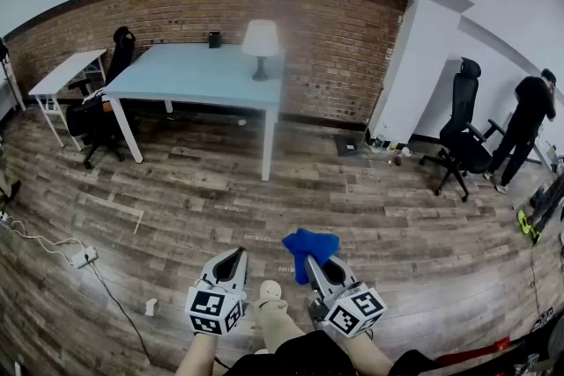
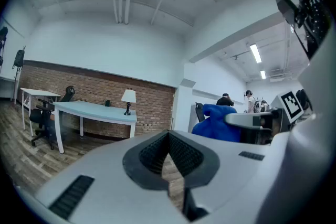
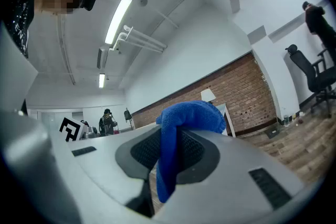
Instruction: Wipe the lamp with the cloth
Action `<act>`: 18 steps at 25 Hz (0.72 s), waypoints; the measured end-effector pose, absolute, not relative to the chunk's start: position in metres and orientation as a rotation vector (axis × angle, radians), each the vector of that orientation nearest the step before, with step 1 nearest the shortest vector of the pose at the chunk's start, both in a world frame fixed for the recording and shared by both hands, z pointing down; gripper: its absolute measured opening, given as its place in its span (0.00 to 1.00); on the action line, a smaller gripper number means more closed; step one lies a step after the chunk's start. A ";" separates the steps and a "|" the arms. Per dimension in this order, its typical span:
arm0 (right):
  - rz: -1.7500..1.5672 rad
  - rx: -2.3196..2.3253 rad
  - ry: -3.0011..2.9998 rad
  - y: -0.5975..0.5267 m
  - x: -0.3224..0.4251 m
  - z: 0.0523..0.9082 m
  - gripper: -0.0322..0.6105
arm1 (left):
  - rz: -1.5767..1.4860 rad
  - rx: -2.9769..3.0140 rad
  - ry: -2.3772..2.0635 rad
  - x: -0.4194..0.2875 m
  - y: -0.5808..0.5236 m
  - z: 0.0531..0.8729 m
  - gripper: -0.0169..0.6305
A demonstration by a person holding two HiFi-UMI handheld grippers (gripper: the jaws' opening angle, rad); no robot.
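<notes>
Right gripper (image 1: 315,269) shut tight on the blue cloth (image 1: 310,244), bunched over the jaw tips. Left gripper (image 1: 235,258) closed at the tips, holding nothing. Lamp (image 1: 260,44) far off on the table (image 1: 189,75), well apart from both.

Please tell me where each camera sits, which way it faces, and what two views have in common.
Head view: on the person's head, facing forward and down at floor, table and lamp; shows both forearms, left gripper and right gripper.
Left gripper view: on the left gripper, along its closed, empty fingers toward the lamp.
Right gripper view: on the right gripper, tilted upward, along fingers shut on the cloth.
Shared: all three show the lamp and cloth.
</notes>
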State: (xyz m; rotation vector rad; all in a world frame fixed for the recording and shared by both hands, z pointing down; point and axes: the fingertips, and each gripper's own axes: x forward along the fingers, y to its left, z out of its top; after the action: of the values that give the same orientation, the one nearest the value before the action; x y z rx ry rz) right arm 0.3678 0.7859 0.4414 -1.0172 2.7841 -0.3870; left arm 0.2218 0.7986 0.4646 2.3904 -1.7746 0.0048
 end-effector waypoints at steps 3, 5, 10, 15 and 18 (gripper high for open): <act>-0.390 -1.015 2.781 0.759 0.363 0.443 0.15 | 0.009 2.387 -1.780 0.214 0.772 0.466 0.04; -0.399 -1.018 2.773 0.738 0.358 0.444 0.15 | 0.010 2.386 -1.785 0.206 0.752 0.466 0.04; -0.397 -1.010 2.758 0.662 0.334 0.445 0.15 | 0.047 2.403 -1.809 0.180 0.682 0.464 0.04; -0.397 -1.000 2.751 0.556 0.301 0.437 0.15 | 0.203 2.459 -1.858 0.152 0.582 0.455 0.04; -0.364 -0.982 2.753 0.490 0.278 0.428 0.15 | 0.196 2.480 -1.861 0.134 0.517 0.445 0.04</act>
State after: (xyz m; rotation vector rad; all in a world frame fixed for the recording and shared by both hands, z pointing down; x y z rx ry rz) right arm 0.2783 0.4903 0.4281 -0.9820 2.7530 -0.3638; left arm 0.1339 0.5165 0.4452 2.4801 -1.8606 0.1957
